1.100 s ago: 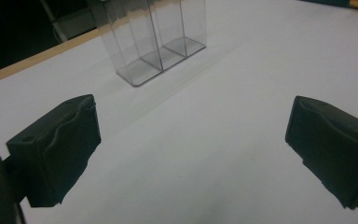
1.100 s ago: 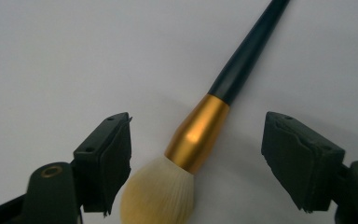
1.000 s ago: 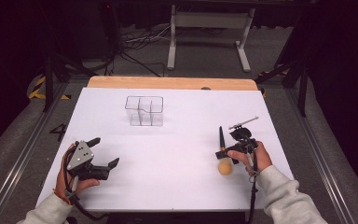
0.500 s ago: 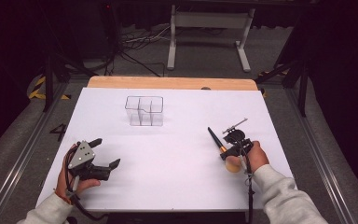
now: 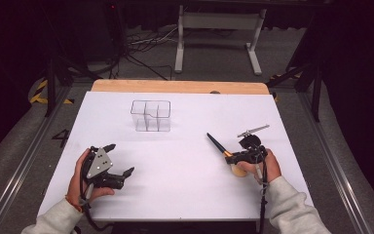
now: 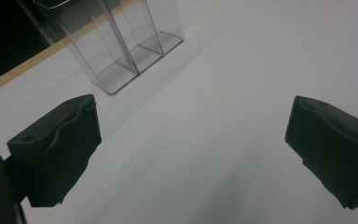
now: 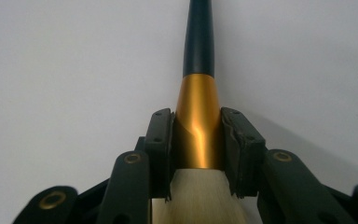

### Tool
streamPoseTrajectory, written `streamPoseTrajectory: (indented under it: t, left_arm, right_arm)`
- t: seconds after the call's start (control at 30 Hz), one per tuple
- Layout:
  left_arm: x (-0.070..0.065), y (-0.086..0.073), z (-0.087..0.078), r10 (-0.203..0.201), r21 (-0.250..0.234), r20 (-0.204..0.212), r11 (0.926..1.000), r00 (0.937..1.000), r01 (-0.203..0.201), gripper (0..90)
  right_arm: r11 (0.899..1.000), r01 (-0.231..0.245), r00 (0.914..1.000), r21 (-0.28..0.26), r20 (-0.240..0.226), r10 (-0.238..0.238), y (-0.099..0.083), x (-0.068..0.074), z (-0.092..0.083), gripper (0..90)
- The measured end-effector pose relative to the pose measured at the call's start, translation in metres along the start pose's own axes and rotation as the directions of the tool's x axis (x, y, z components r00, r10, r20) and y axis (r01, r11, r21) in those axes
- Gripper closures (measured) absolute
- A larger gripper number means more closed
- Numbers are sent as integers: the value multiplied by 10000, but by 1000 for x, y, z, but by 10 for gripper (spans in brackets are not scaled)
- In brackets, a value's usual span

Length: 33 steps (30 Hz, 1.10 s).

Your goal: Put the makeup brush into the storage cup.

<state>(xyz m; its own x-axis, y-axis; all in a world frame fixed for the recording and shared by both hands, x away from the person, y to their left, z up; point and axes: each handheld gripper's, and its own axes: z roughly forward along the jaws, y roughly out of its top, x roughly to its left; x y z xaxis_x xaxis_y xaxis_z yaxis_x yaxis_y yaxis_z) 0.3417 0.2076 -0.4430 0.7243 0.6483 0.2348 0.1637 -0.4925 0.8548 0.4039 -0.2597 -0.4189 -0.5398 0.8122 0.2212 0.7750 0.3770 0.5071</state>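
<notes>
The right gripper (image 7: 198, 144) has just been closing, and its jaws now press on the gold collar of a brush (image 7: 198, 93), between the pale bristle head and the dark handle. Gripping there, at the stiff metal part, probably keeps the bristles from being crushed and gives a firm hold near the heavy end. In the high view the brush (image 5: 217, 145) lies to the right of the clear box (image 5: 150, 115) and nearer the person, its dark handle pointing up and left toward that box while the bristle end sits under the right gripper (image 5: 234, 157). The clear box has several upright compartments and stands open at the top, so it is likely meant to receive the brush.

The right hand (image 5: 263, 165) rests low on the white table (image 5: 185, 195), wrist angled so the gripper points along the brush toward the box.

The left gripper (image 5: 119, 161) sits to the left of the box and nearer the person, held in the left hand (image 5: 80, 178) just above the table. Its jaws stand wide apart with nothing between them; its own view looks past both pads (image 6: 60, 149) at the box (image 6: 121, 46), as if waiting in reserve.
</notes>
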Motion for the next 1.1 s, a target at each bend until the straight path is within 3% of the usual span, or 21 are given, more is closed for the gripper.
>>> streamPoseTrajectory:
  t: [0.23, 0.4, 0.47, 0.63, 0.67, 0.73, 0.8, 0.83, 0.87, 0.93, 1.0, 1.07, 1.1]
  left_arm:
    - [-9, 10, 7, 785, -157, -339, 9967, 9963, -791, 55]
    - [-19, 18, 14, 1631, -287, -454, 9860, 9856, -1645, 69]
    - [-22, 21, 17, 1816, -321, -336, 9827, 9828, -1827, 71]
    - [-32, 29, 28, 2564, -285, -228, 9660, 9663, -2570, 73]
    - [-32, 29, 28, 2564, -285, -228, 9660, 9663, -2570, 78]
    - [-38, 32, 33, 3170, -136, -415, 9481, 9475, -3178, 80]
    - [-41, 34, 35, 3509, -93, -556, 9360, 9348, -3519, 83]
    - [-43, 35, 36, 3631, -60, -589, 9314, 9299, -3640, 84]
    - [-43, 35, 36, 3631, -60, -589, 9314, 9299, -3640, 86]
    - [-47, 36, 40, 4013, 72, -681, 9157, 9134, -4018, 89]
    - [-50, 38, 43, 4257, 154, -779, 9047, 9015, -4258, 91]
    - [-53, 39, 44, 4481, 186, -818, 8938, 8902, -4482, 100]
    - [-53, 39, 44, 4481, 186, -818, 8938, 8902, -4482, 105]
  right_arm:
    - [9971, -326, 9981, -681, -551, 288, 2, -1, -5, 668]
    - [9964, -241, 9953, -817, -951, 163, 8, 7, -6, 669]
    - [9962, -127, 9939, -865, -1098, 31, 12, 13, -5, 669]
    - [9958, 335, 9888, -857, -1422, -455, 24, 31, -1, 669]
    - [9958, 335, 9888, -857, -1422, -455, 24, 31, -1, 669]
    - [9949, 649, 9842, -771, -1598, -766, 31, 45, 1, 669]
    - [9936, 847, 9815, -744, -1654, -961, 35, 53, 3, 669]
    - [9930, 945, 9800, -710, -1686, -1053, 37, 56, 4, 669]
    - [9922, 1033, 9788, -698, -1702, -1138, 39, 60, 5, 669]
    - [9911, 1132, 9766, -702, -1755, -1240, 42, 65, 7, 669]
    - [9898, 1242, 9744, -697, -1798, -1349, 45, 71, 9, 669]
    - [9890, 1323, 9722, -666, -1858, -1426, 47, 76, 13, 669]
    - [9890, 1323, 9722, -666, -1858, -1426, 47, 76, 13, 669]
